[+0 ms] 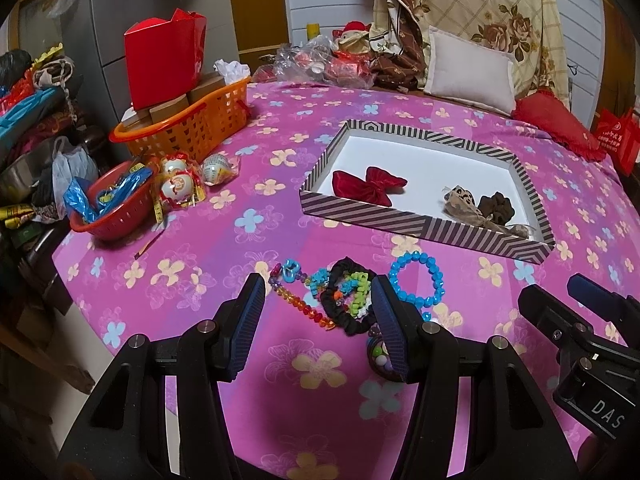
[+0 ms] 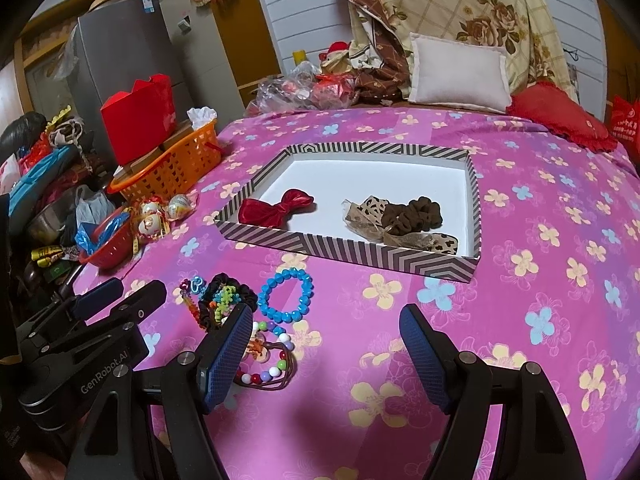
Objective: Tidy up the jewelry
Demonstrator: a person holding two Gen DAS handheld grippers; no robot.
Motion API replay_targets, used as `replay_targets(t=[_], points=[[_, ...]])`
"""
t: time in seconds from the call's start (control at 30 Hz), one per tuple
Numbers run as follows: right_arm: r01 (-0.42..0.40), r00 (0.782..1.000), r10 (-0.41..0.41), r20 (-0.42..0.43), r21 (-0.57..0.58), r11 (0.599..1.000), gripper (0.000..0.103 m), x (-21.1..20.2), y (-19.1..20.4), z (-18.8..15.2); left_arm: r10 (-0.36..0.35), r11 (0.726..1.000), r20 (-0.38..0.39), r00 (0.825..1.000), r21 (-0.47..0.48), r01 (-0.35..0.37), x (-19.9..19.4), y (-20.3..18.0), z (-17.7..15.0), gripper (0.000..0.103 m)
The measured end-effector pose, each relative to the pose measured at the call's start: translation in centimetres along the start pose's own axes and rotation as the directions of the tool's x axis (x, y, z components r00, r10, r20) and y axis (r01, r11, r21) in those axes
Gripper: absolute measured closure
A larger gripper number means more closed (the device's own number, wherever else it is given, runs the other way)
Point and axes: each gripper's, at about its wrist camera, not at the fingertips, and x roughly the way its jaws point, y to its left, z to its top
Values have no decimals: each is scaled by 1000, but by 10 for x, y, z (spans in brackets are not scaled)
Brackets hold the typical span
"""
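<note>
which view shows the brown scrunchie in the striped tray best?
Right wrist. There the brown scrunchie lies nearly central and unobstructed inside the striped tray, its ruffles clear, touching the leopard-print bow. In the left wrist view the scrunchie sits farther toward the edge, smaller and darker, partly behind the bow.

A lived-in home bedroom: ahead of the grippers spreads a bed under a pink flowered sheet (image 2: 520,184), with a white pillow (image 2: 460,76) and floral quilt (image 2: 472,4) beyond, and cluttered household baskets (image 2: 176,168) off left.
</note>
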Motion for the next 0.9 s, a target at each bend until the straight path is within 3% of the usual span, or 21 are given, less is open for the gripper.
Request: replay_targets(t=[0.9], points=[[1,999,-1,-43,10,1000,29,15,-6,-5,-7,1000,-52,999,-13,6,19,0,-6,48]])
